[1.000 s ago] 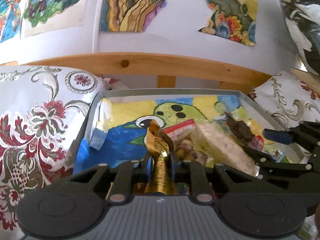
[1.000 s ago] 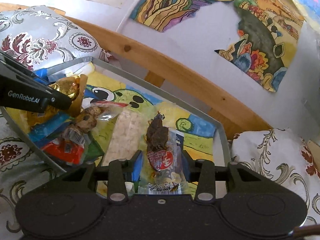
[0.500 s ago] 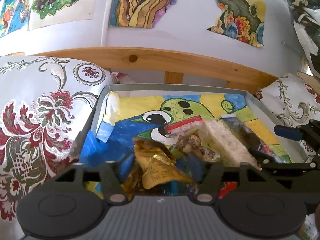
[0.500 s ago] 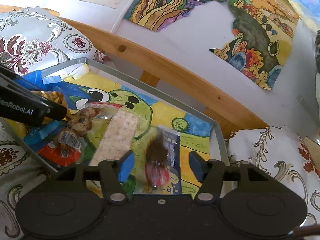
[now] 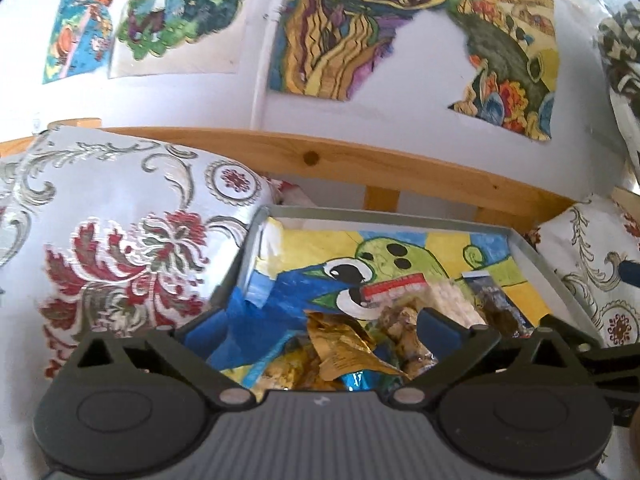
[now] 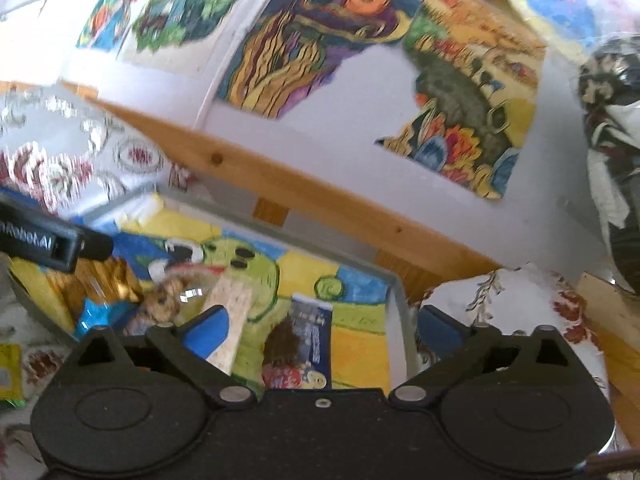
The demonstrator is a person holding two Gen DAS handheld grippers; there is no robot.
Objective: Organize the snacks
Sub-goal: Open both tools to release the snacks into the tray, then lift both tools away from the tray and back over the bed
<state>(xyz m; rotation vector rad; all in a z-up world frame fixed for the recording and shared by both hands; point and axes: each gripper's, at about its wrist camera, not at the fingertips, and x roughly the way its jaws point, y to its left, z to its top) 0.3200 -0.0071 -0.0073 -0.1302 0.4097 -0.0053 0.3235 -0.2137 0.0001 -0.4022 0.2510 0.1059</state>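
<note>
Snacks lay inside the shallow grey metal tray [image 5: 532,258] lined with a frog drawing: crumpled gold foil wrapper [image 5: 340,342] at the tray's near left, pale rectangular rice cracker [image 6: 232,312] mid-tray, dark-blue clear packet [image 6: 308,340] to its right. Left gripper [image 5: 320,328] fingers stood apart, empty, over the wrapper. Right gripper [image 6: 320,326] fingers stood apart, empty, above the packet.

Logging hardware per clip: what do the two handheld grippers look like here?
Both grippers are black plastic with blue pads on the fingers. The left gripper has a ribbed grey body below two round black discs and silver pivot pins. The right gripper has a matte black body with the same discs and pins. White lettering runs along the left gripper's finger in the right wrist view.
</note>
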